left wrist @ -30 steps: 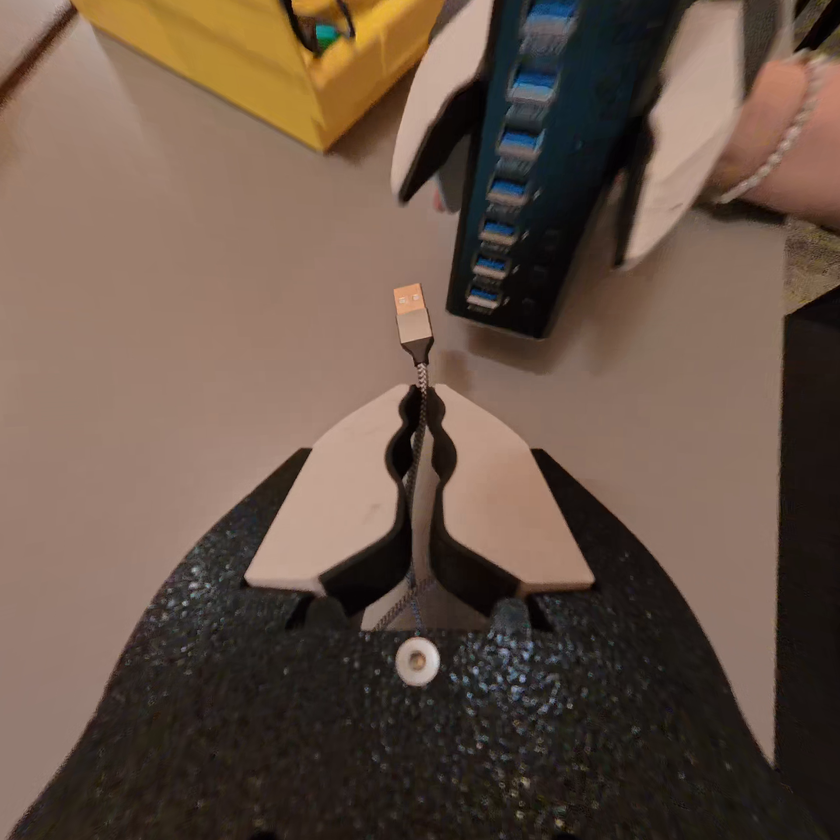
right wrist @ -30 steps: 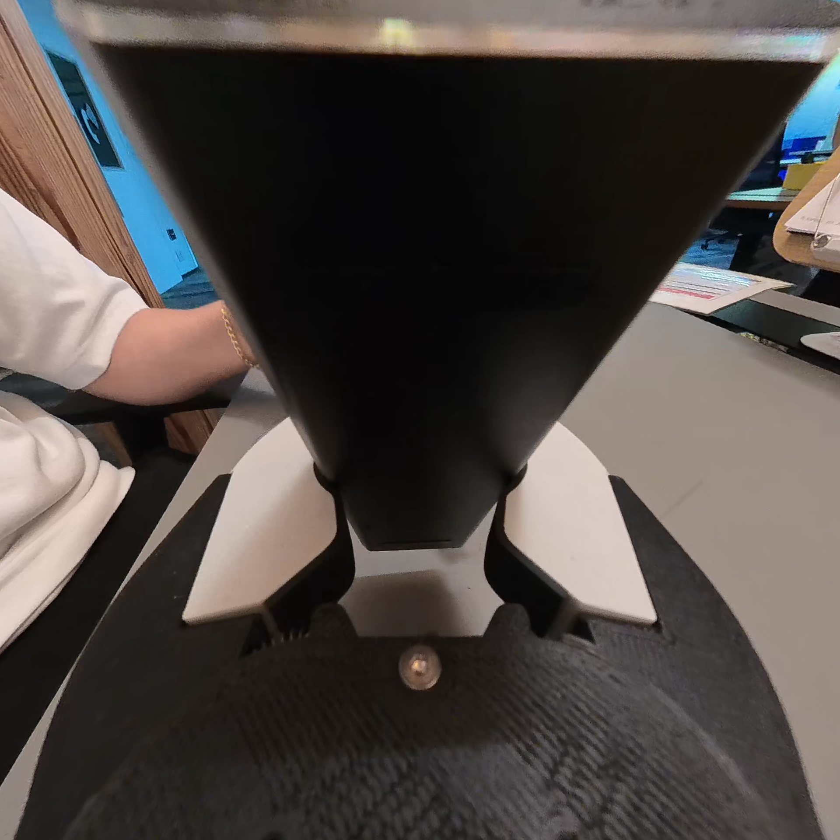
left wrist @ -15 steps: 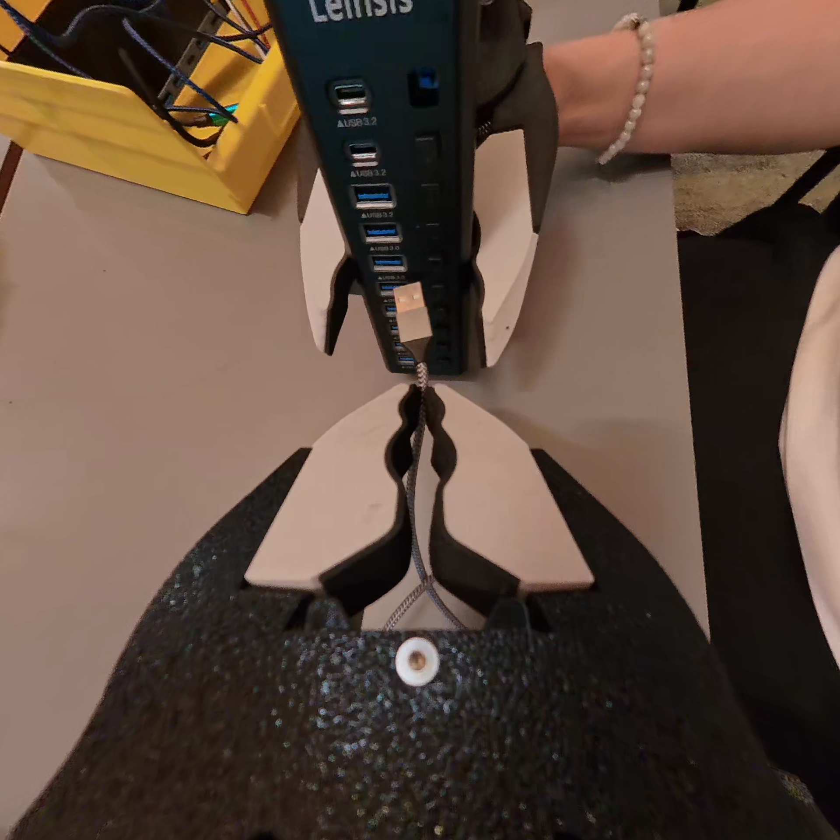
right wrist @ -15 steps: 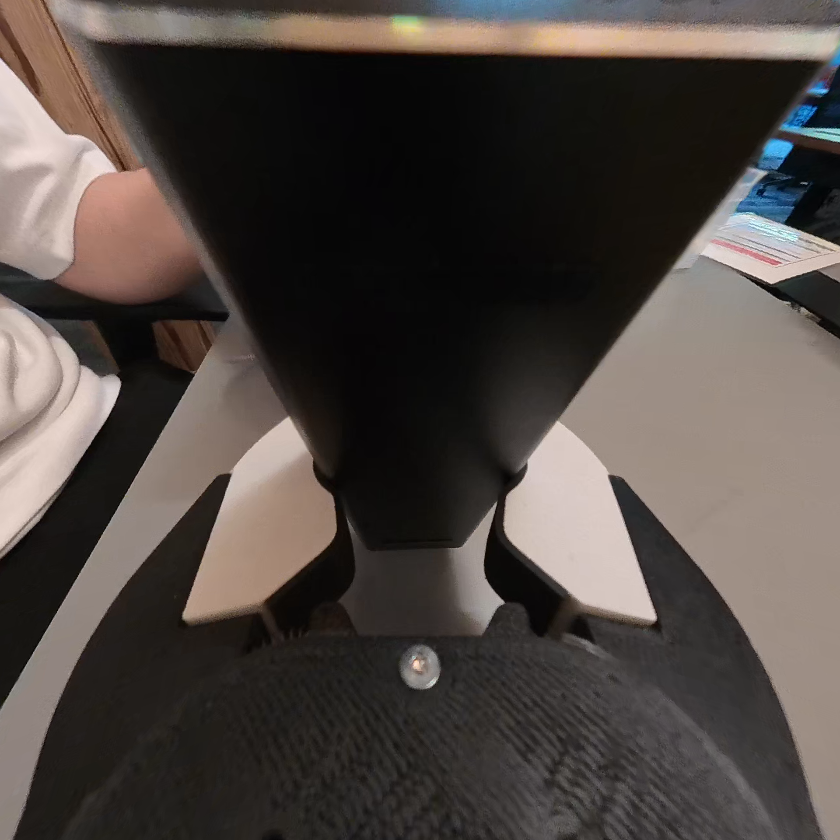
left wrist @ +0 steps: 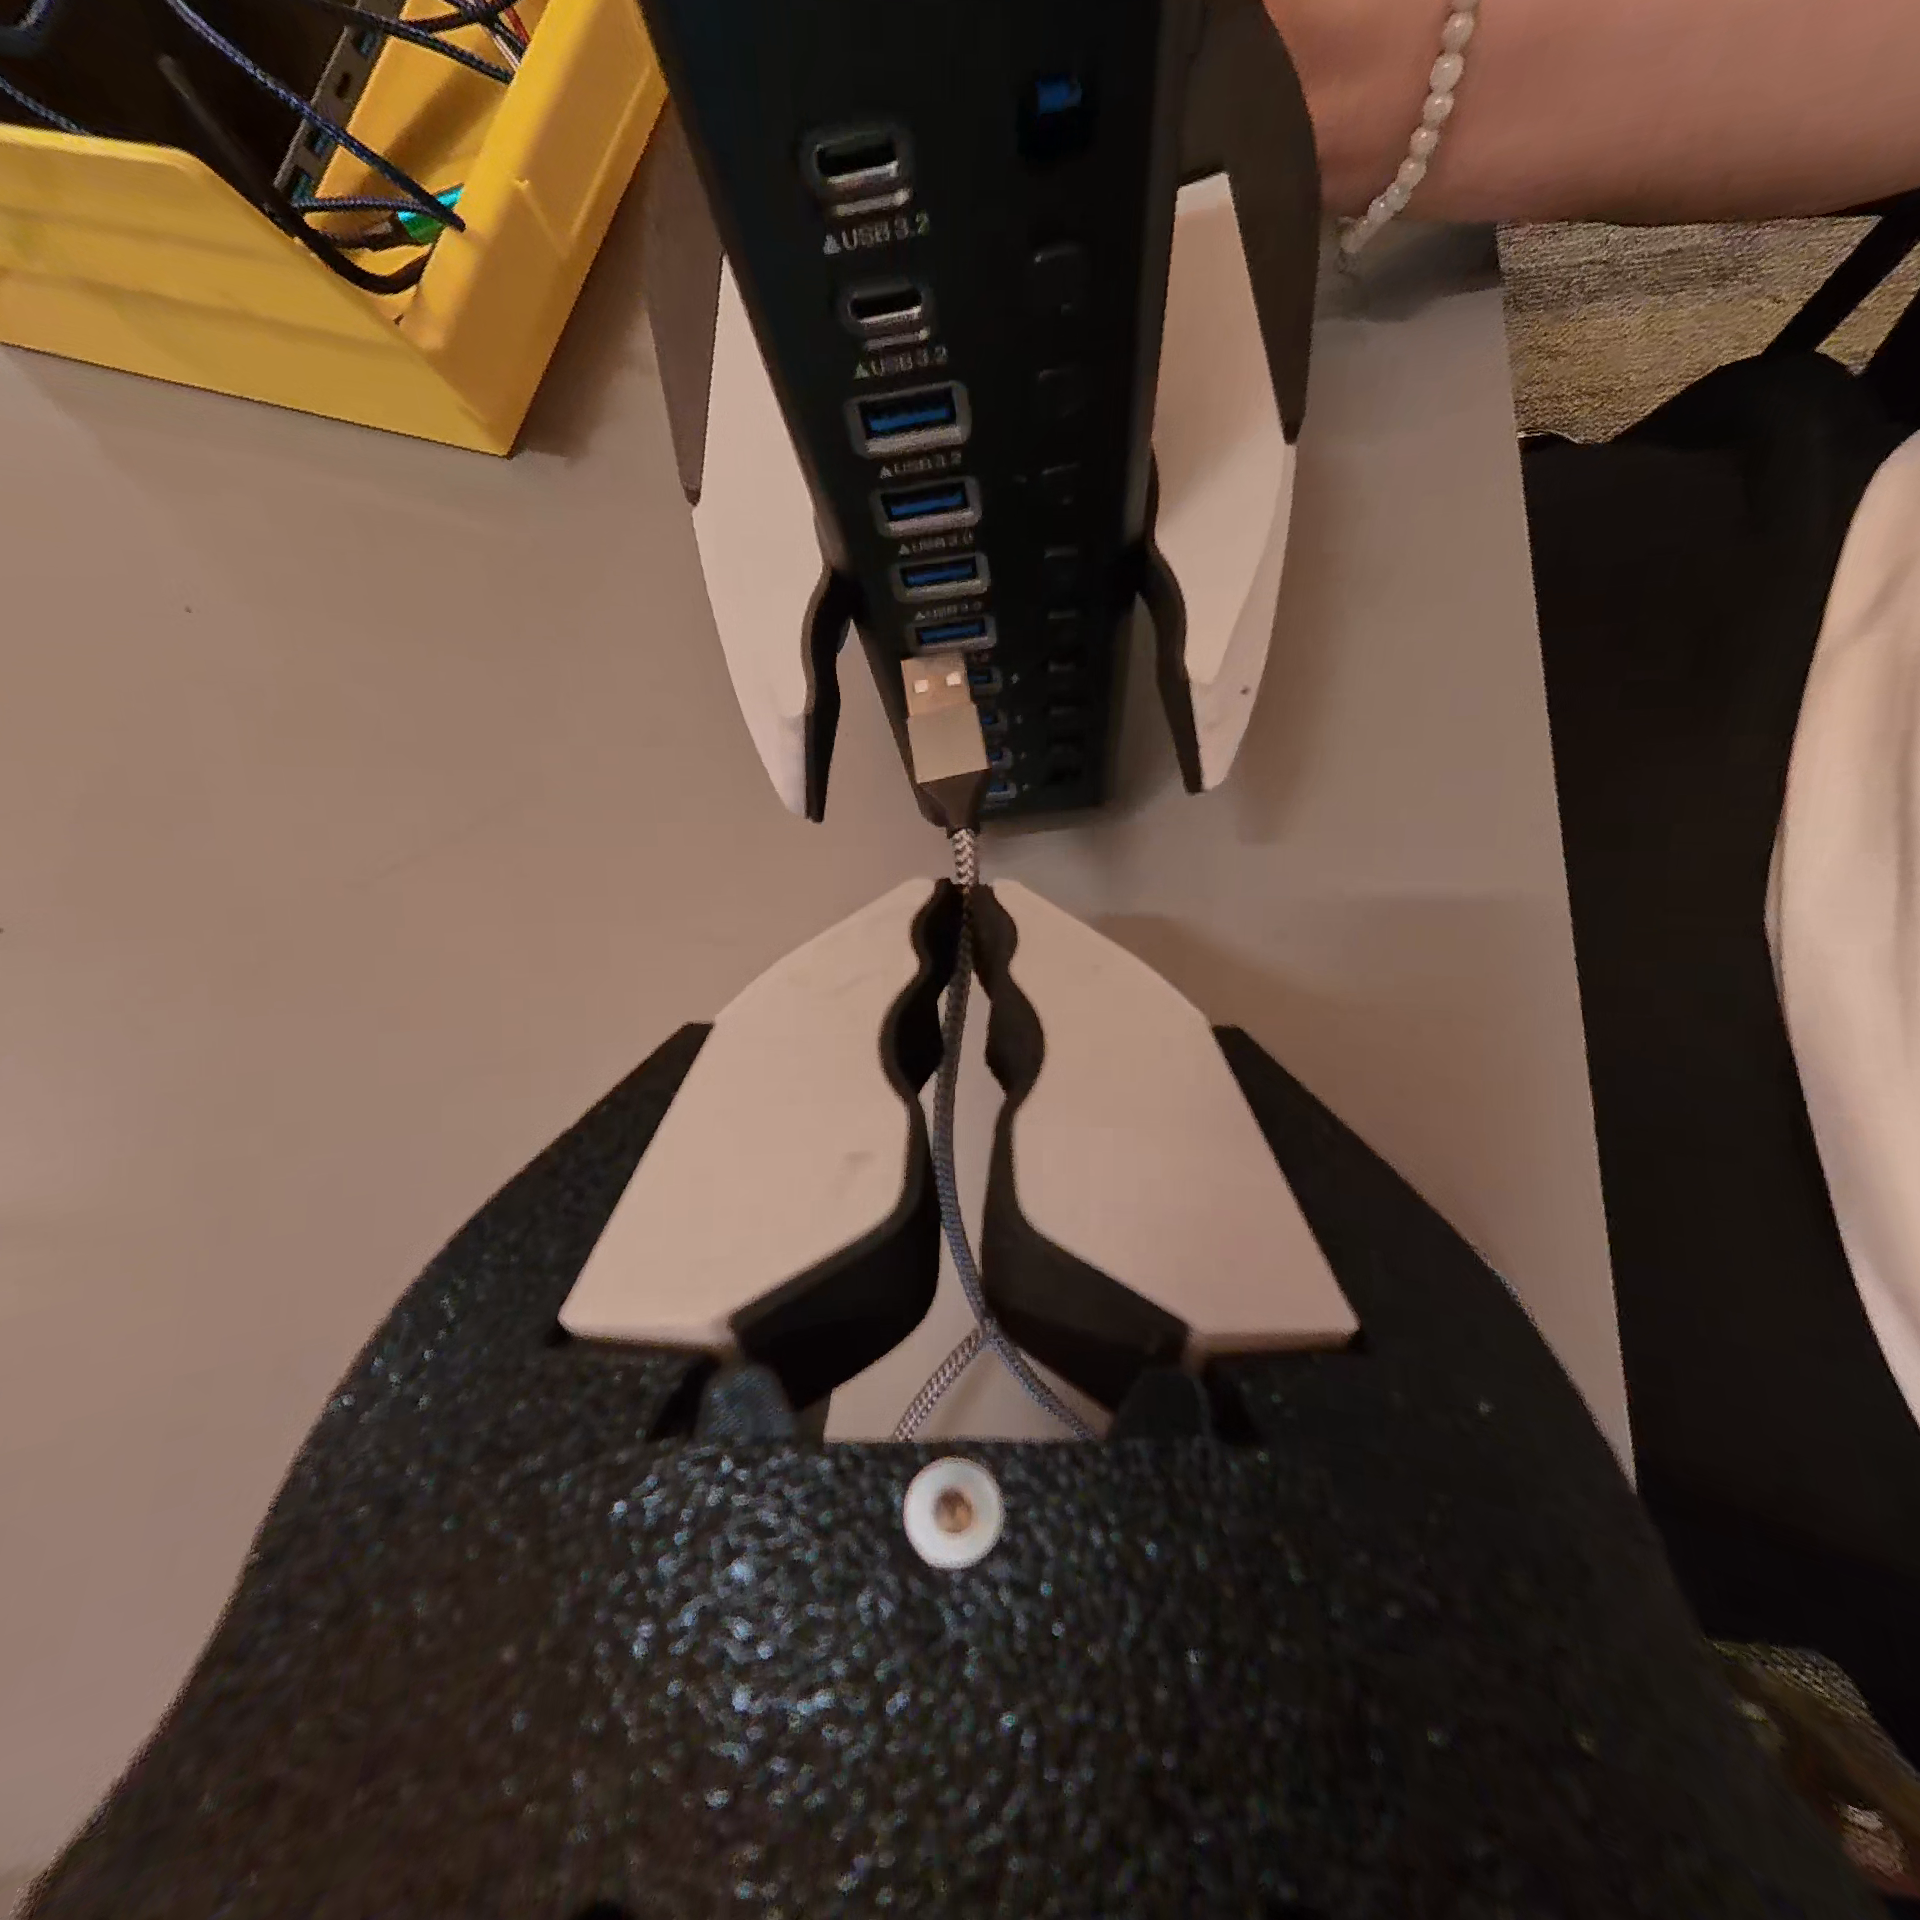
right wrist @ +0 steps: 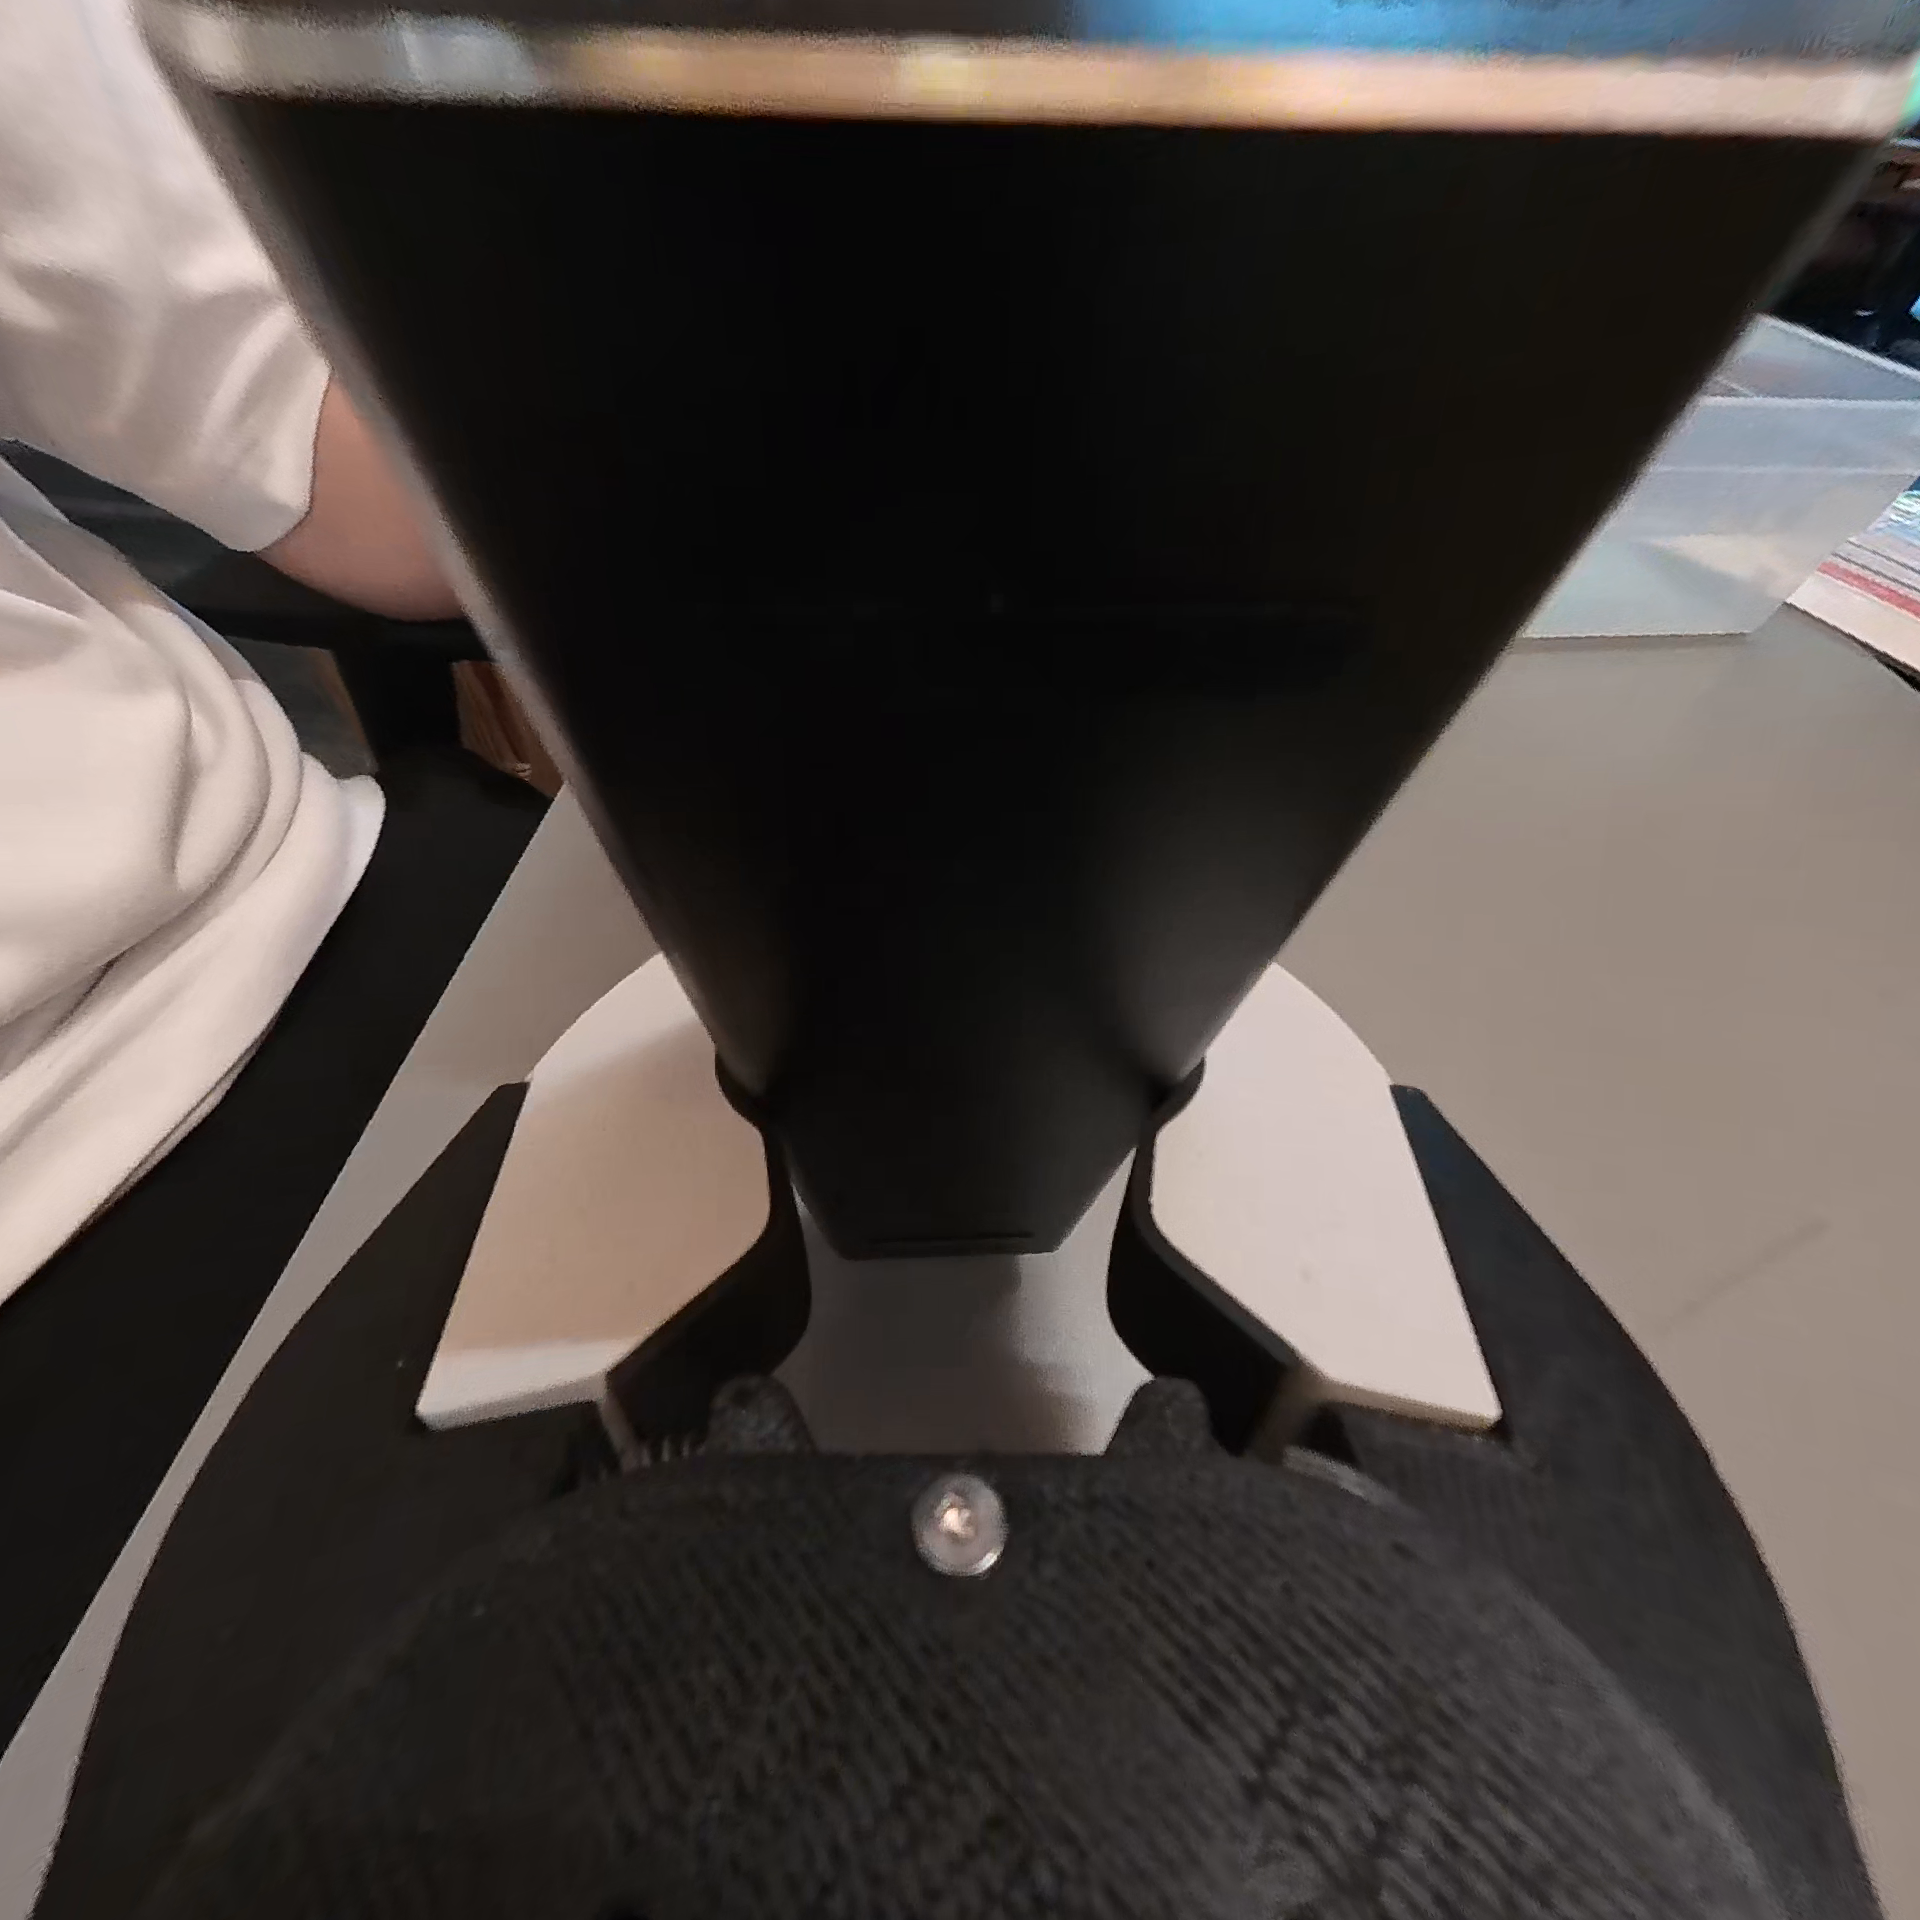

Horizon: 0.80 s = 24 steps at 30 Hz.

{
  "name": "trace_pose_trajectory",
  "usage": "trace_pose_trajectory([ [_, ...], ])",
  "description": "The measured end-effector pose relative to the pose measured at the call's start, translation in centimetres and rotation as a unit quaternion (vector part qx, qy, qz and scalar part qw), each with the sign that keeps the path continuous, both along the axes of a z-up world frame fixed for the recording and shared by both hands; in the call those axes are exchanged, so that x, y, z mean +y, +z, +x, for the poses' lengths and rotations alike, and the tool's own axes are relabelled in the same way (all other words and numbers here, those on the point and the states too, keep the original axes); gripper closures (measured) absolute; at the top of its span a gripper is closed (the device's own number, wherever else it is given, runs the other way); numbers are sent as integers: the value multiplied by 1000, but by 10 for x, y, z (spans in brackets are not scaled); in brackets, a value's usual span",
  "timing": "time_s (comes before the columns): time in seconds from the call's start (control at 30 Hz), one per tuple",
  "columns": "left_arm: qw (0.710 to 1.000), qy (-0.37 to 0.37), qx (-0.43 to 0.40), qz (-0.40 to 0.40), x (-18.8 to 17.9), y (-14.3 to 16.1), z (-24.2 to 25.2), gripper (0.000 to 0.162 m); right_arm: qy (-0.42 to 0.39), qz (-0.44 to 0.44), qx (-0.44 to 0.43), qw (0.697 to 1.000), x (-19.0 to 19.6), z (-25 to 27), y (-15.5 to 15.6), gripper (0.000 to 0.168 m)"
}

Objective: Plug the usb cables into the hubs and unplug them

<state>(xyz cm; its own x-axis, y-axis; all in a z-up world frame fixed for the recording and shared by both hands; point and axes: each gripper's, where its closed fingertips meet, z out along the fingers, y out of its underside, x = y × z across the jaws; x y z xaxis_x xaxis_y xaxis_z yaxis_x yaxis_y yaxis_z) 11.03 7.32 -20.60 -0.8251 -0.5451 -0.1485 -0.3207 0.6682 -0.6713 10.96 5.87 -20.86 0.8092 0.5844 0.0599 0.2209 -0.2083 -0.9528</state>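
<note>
Left gripper (left wrist: 964, 883) was clamped on the braided usb cable (left wrist: 951, 1091), plug (left wrist: 943, 732) sticking forward over the hub's (left wrist: 977, 343) lower ports, insertion unclear. Right gripper (left wrist: 1003, 810) faced it, pinching the black hub (right wrist: 956, 644) by its sides, bracelet wrist (left wrist: 1507, 114) behind. Grey table (left wrist: 312, 831), yellow bin (left wrist: 260, 281) of cables far left
</note>
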Motion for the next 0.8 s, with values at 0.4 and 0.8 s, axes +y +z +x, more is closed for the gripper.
trace_pose_trajectory([
  [0.4, 1000, 3, -10, 3, -5, 4, 2, 160, -7, -8, -12, 1000, 1, 0, -3, 96],
  [0.8, 972, -13, -80, -218, -18, 31, 19, 159, -34, 35, 27, 998, 4, 10, 15, 96],
])
